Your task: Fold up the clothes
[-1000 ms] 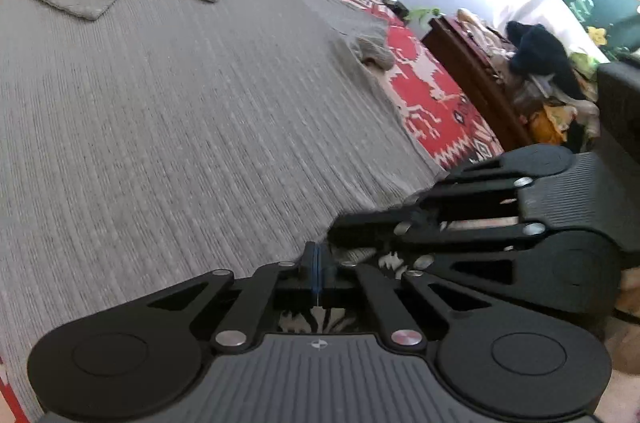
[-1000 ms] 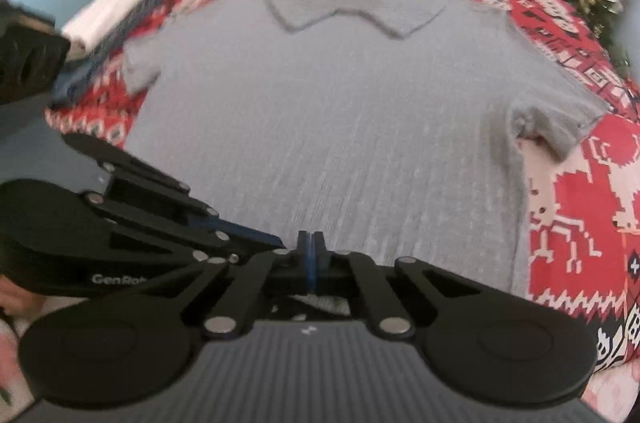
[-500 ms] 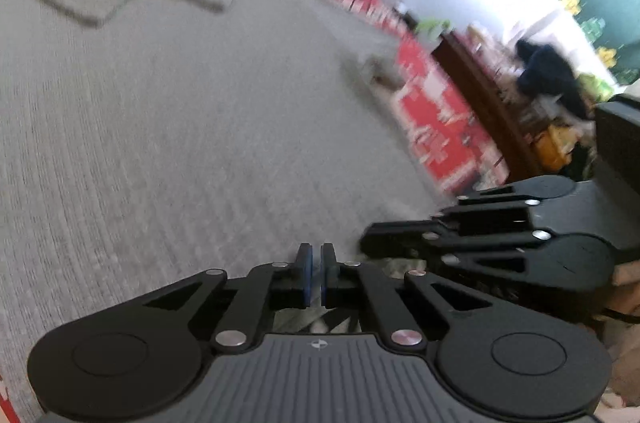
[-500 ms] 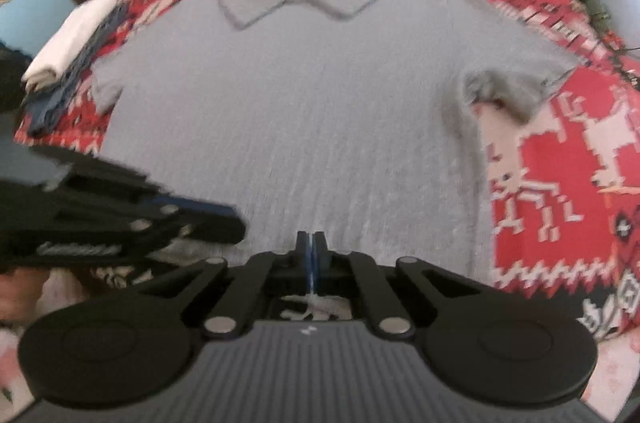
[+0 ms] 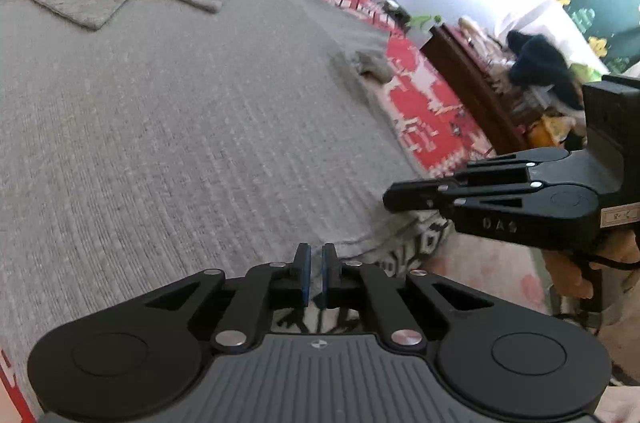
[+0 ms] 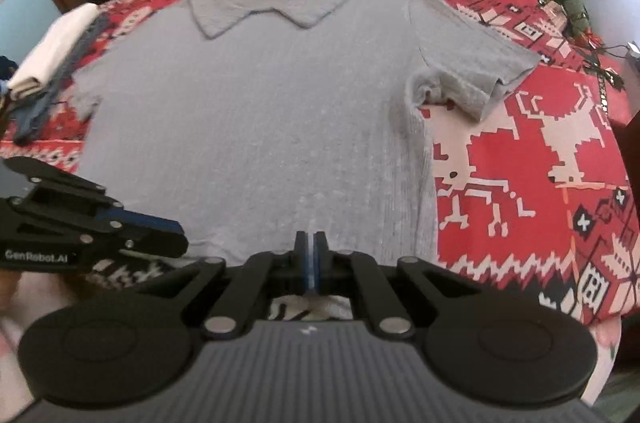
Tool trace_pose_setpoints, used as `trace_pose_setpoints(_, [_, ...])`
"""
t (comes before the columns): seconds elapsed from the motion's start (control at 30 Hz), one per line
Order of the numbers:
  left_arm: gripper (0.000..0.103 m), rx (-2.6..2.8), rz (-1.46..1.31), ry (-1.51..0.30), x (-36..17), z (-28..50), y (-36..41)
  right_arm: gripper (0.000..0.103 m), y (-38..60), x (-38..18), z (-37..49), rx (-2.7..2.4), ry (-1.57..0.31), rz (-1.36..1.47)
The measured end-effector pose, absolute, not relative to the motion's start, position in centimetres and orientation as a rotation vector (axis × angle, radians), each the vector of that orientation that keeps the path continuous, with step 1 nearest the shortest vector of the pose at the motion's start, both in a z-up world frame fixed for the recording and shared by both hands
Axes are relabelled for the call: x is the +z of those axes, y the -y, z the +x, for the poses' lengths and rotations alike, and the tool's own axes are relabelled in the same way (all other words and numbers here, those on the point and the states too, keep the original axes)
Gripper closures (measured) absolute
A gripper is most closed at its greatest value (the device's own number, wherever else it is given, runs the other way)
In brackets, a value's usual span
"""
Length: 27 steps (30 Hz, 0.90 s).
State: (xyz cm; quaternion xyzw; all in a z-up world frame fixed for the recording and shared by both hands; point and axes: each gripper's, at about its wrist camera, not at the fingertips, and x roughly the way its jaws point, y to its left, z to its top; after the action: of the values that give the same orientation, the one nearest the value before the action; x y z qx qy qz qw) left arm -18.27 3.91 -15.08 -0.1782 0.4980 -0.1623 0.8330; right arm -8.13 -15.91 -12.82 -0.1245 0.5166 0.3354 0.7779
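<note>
Grey ribbed polo shirt (image 6: 256, 111) lay flat on the red and white patterned blanket (image 6: 532, 159), collar toward the far edge and hem at the near edge. Left black gripper (image 5: 316, 263) hung over the hem with a thin gap between its fingers. Right black gripper (image 6: 310, 251) was pressed closed at the hem; whether it pinched cloth was unclear.

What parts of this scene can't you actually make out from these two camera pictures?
- Near hem of the grey shirt: in the right wrist view, hidden behind the right gripper; whether its shut-looking pads pinch cloth cannot be told.
- Shirt's left side: cut off by the left wrist view's edge.
- Folded pile: right wrist view, blurred at the edge.
- Clutter on the wooden furniture: left wrist view, too small, washed out.
- Left gripper: slight gap, nothing visibly between.
</note>
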Motion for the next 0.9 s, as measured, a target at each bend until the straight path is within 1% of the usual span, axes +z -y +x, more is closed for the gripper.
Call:
trace_pose_setpoints(0.1, [0.100,-0.335,-0.382,-1.058,-15.1,-19.0,-4.6,0.101,16.6,-13.3,-9.1,0.745,-1.121,-0.305])
trace_pose_setpoints(0.3, [0.099,-0.259,-0.402,-1.010,-13.9,-20.4,-6.9,0.100,19.4,-12.7,-9.7,0.732,-1.181,-0.258])
trace_pose_setpoints(0.47, [0.099,-0.196,-0.417,-0.969,-12.8,-21.5,-8.8,0.098,19.8,-10.9,-7.7,0.665,-1.061,-0.207])
trace_pose_setpoints(0.5, [0.099,-0.173,-0.424,-0.970,-12.9,-21.6,-9.4,0.094,19.5,-10.8,-7.1,0.649,-1.036,-0.213])
trace_pose_setpoints(0.6, [0.099,-0.092,-0.445,-0.978,-13.5,-21.5,-11.1,0.097,18.0,-11.3,-4.8,0.629,-0.966,-0.222])
trace_pose_setpoints(0.7, [0.099,-0.021,-0.460,-0.982,-13.9,-21.5,-12.7,0.097,15.9,-12.1,-2.1,0.610,-0.906,-0.221])
trace_pose_setpoints(0.8, [0.099,0.001,-0.462,-0.977,-13.6,-22.2,-13.2,0.097,14.9,-13.4,0.3,0.583,-0.911,-0.206])
trace_pose_setpoints(0.83, [0.099,0.007,-0.462,-0.975,-13.5,-22.5,-13.3,0.101,14.8,-13.8,0.8,0.571,-0.926,-0.224])
trace_pose_setpoints(0.9, [0.099,0.018,-0.456,-0.974,-13.5,-22.9,-13.4,0.102,14.9,-14.0,0.8,0.578,-0.943,-0.258])
